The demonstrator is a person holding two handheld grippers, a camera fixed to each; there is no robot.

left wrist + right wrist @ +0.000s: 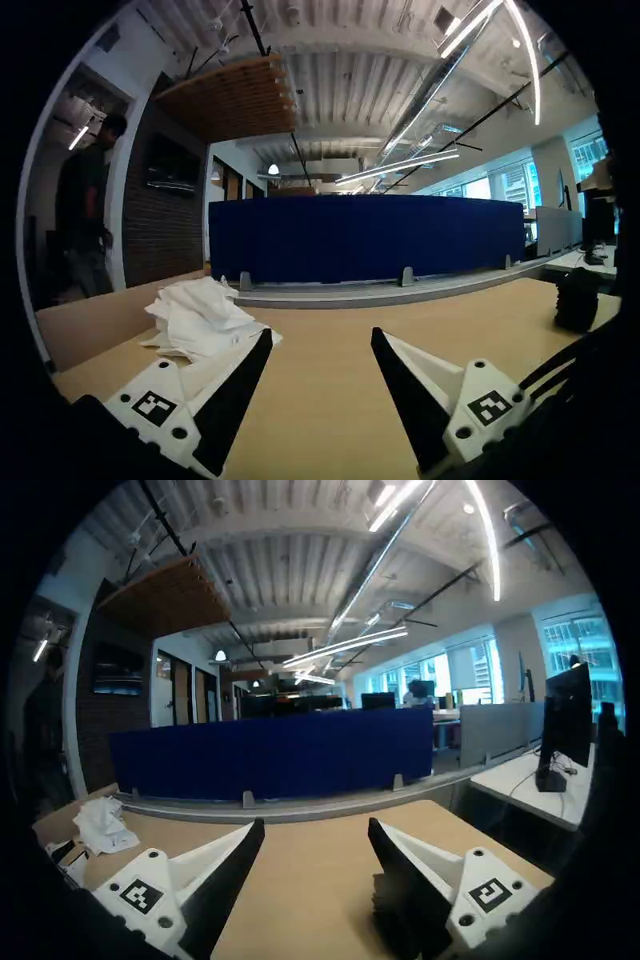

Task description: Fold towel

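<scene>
The left gripper point(321, 332) hangs low over the wooden table point(336, 400), jaws spread with nothing between them. The crumpled white towel point(200, 316) lies at its ten o'clock (the left fingertip just at the cloth's edge). The right gripper point(316, 824) is likewise released, with the towel well off at nine o'clock.

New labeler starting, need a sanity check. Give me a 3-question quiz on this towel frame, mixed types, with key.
1. True or false: the towel is already folded flat on the table.
2. The left tongs are: A) open, nothing between them; B) shut on the towel; C) shut on nothing.
3. Fill in: behind the table stands a ____ partition.
Key: 1 false, it lies crumpled; 2 A; 3 blue.
</scene>
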